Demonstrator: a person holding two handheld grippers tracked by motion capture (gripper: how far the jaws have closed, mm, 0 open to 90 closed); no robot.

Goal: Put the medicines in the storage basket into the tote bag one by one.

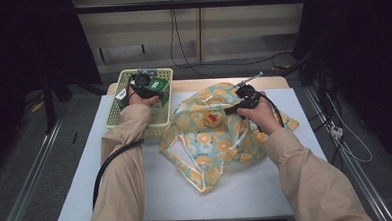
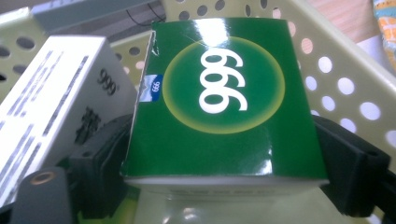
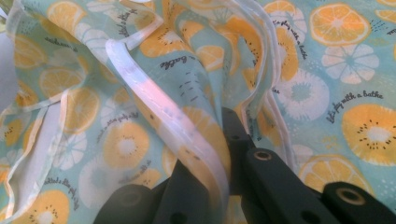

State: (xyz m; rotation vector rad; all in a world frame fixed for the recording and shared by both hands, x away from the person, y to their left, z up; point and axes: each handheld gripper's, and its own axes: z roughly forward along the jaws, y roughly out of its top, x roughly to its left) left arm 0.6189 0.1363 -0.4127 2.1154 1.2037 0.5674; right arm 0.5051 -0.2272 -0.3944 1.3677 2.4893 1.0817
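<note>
A green box marked 999 [image 2: 219,93] stands in the pale yellow perforated basket [image 1: 115,106] at the table's back left. My left gripper [image 2: 224,156] has a black jaw against each side of it and is shut on the green box [image 1: 158,85]. In the high view the left gripper [image 1: 144,86] reaches into the basket. A teal bag printed with orange slices [image 1: 210,140] lies crumpled mid-table. My right gripper [image 3: 219,140] is shut on a fold of its white-edged rim [image 3: 140,70]. Seen from above, the right gripper [image 1: 234,106] is at the bag's upper right.
A white 999 box [image 2: 56,93] lies next to the green one in the basket. A small red and white item [image 1: 212,119] shows in the bag's mouth. The white tabletop [image 1: 247,193] runs in front of the bag. Cables trail on the floor behind.
</note>
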